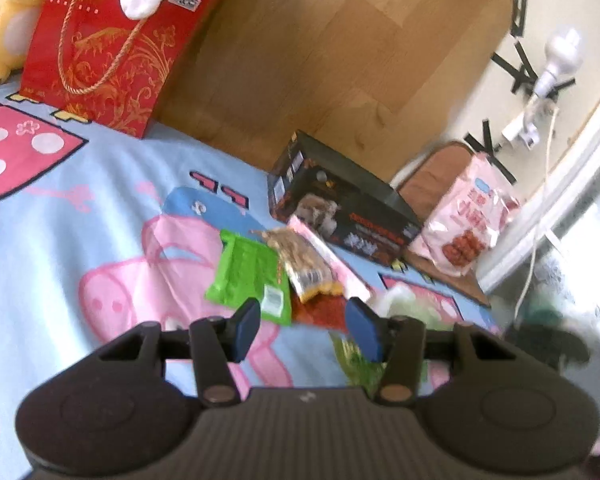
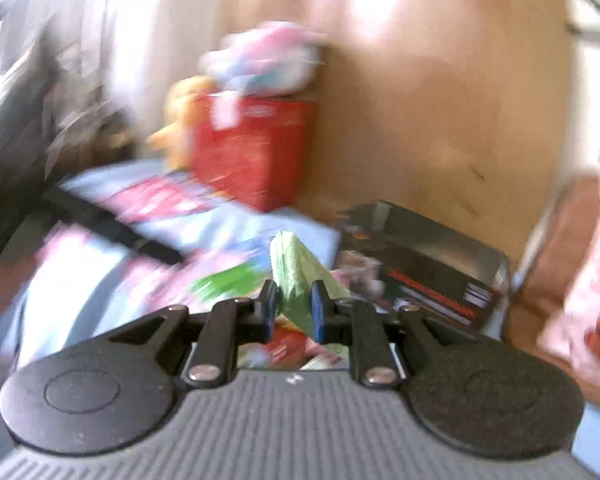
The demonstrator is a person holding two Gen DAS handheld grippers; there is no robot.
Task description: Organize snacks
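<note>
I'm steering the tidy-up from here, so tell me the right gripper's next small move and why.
Probably carry the pale green packet over to the open black box and let go above it. The right gripper has its pads pressed on the packet, lifted off the bed, and the box lies just to its right.

Bed sheet (image 1: pixel 80 208) open at 9 o'clock; black box (image 1: pixel 340 204) and snack packets (image 1: pixel 256 276) block 1 o'clock.

Both my wrist cameras look forward and down, low over the bed (image 1: pixel 100 208), sharing the black box (image 1: pixel 340 208) and red bag (image 2: pixel 252 148).
</note>
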